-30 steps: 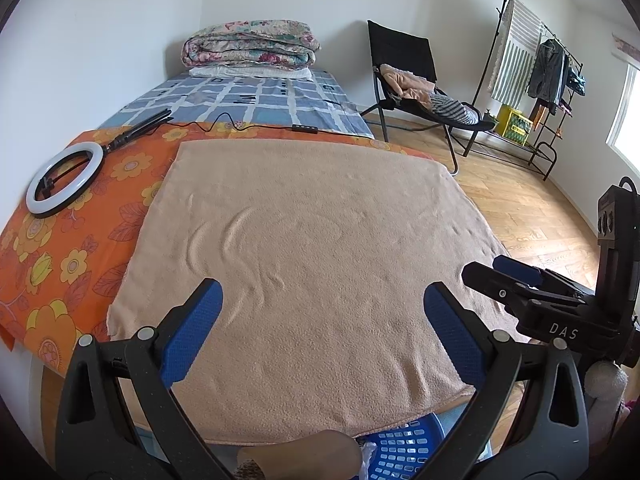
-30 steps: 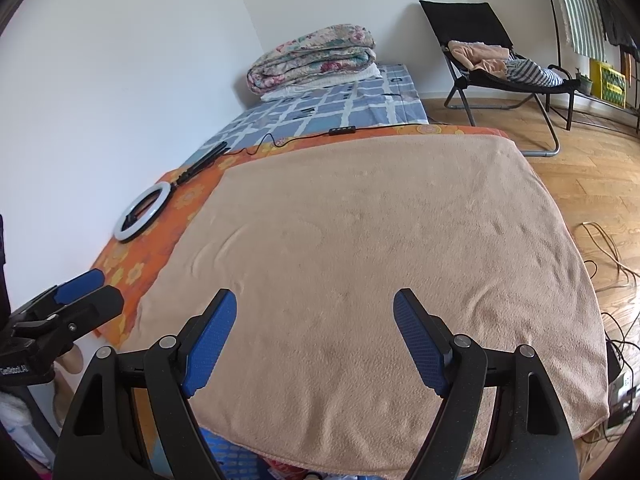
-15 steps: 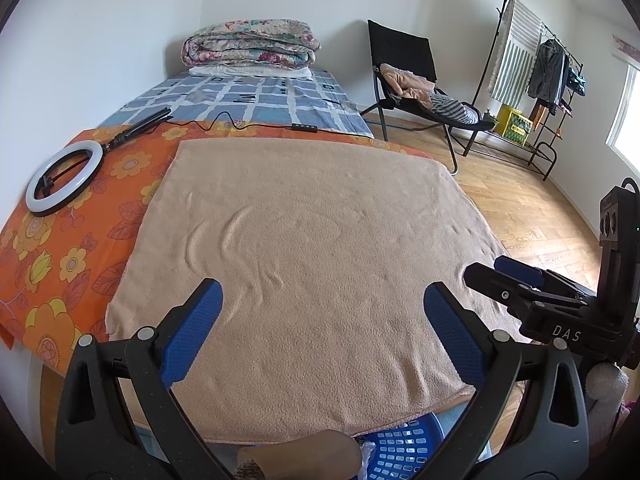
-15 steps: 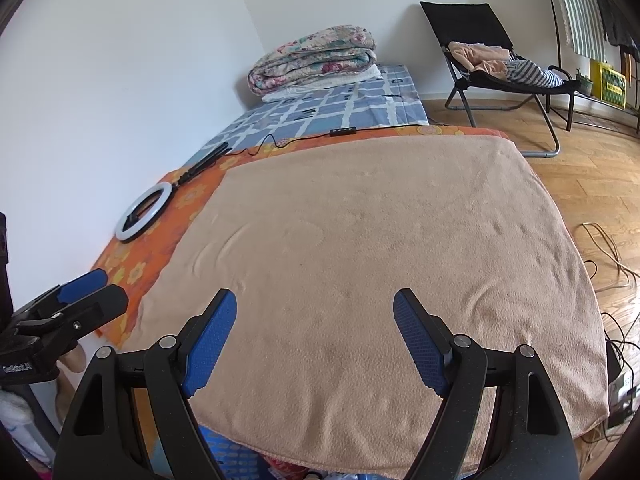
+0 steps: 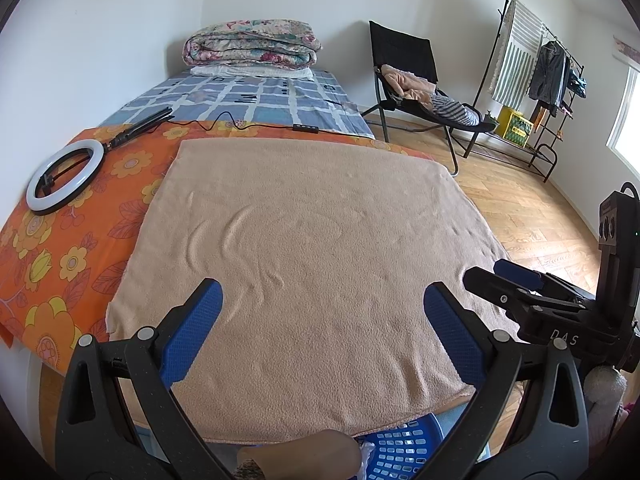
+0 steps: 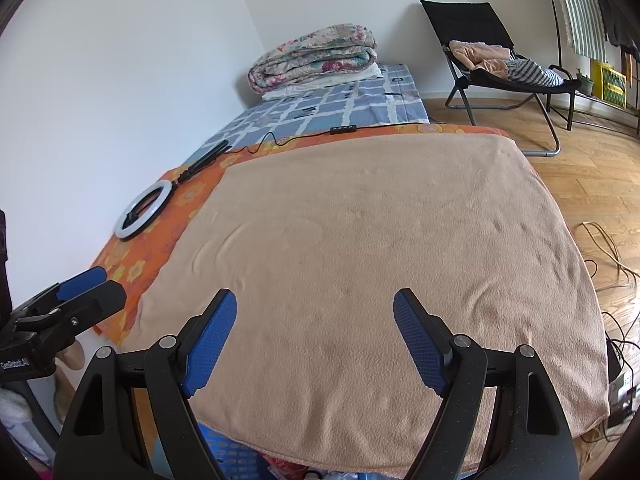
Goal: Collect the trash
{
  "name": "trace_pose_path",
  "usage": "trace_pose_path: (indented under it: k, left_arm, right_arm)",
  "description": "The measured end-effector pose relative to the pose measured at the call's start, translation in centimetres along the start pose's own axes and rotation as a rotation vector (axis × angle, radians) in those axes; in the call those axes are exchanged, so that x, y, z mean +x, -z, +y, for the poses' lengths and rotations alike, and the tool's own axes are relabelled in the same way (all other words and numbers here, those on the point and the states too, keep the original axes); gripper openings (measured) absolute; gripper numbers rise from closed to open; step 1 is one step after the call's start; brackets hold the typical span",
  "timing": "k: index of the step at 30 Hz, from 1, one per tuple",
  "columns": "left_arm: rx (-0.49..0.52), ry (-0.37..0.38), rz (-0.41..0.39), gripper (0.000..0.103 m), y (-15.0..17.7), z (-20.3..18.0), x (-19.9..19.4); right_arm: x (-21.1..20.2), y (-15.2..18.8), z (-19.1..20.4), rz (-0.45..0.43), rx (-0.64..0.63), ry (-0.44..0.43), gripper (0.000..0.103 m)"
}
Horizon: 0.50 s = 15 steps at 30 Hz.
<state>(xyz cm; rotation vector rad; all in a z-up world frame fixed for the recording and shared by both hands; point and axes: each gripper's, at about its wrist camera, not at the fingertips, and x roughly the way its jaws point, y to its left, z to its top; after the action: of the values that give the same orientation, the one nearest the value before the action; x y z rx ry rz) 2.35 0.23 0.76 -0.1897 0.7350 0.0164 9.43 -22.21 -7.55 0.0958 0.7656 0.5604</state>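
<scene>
Grippers side by side above the near edge of a tan fleece blanket (image 5: 320, 248), left gripper (image 5: 323, 322) and right gripper (image 6: 315, 330) both with blue-padded fingers spread wide on nothing, blue slotted plastic basket (image 5: 400, 446) with trash just below the blanket's edge.

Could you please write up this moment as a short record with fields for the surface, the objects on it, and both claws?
surface: tan blanket spread over an orange floral cloth
on the cloth: ring light, lying flat at the wall side
trash on blanket: none visible
below near edge: blue basket, partly hidden
left claw: open, holding nothing
right claw: open, holding nothing
background: folded quilt, black chair with clothes
</scene>
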Motion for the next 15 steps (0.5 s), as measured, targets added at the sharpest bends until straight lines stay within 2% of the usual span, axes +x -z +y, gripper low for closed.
trace_pose_path:
  k: [15]
  left_arm:
    - [-0.012, 0.0, -0.002, 0.102, 0.32, -0.03, 0.09]
  right_arm:
    - [0.0, 0.06, 0.02, 0.001, -0.001, -0.001, 0.081]
